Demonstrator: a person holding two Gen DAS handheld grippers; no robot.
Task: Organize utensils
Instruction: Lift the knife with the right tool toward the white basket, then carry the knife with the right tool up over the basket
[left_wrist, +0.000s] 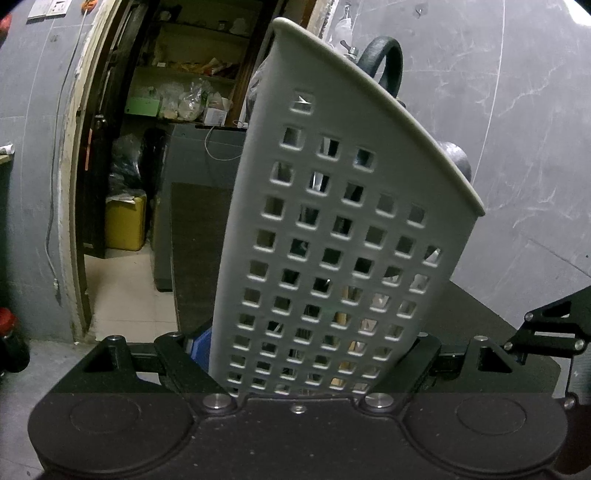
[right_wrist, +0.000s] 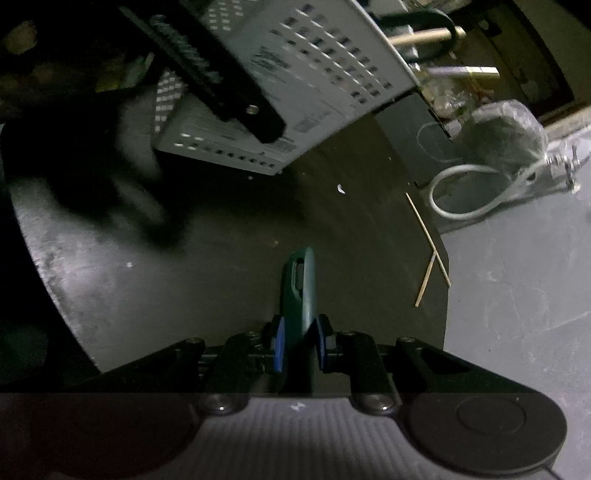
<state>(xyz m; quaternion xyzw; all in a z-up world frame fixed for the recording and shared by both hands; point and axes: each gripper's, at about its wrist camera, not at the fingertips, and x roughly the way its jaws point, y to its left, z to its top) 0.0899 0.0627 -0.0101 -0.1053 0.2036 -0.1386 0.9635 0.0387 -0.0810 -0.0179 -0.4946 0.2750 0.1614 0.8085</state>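
A grey perforated utensil holder (left_wrist: 332, 229) fills the left wrist view, tilted, with utensils partly showing through its holes and a black looped handle (left_wrist: 384, 62) sticking out at the top. My left gripper (left_wrist: 310, 365) is shut on its lower part. In the right wrist view the same holder (right_wrist: 295, 81) is lifted and tilted above a dark round table (right_wrist: 229, 229), with the left gripper's black finger (right_wrist: 221, 81) across it. My right gripper (right_wrist: 299, 343) is shut on a dark green utensil handle (right_wrist: 299, 284) with a hanging slot, held above the table.
Two thin wooden sticks (right_wrist: 430, 258) lie near the table's right edge. A grey cable loop (right_wrist: 465, 192) and a plastic-wrapped object (right_wrist: 506, 136) lie on the grey floor beyond. In the left wrist view an open doorway with cluttered shelves (left_wrist: 184, 92) is at the left.
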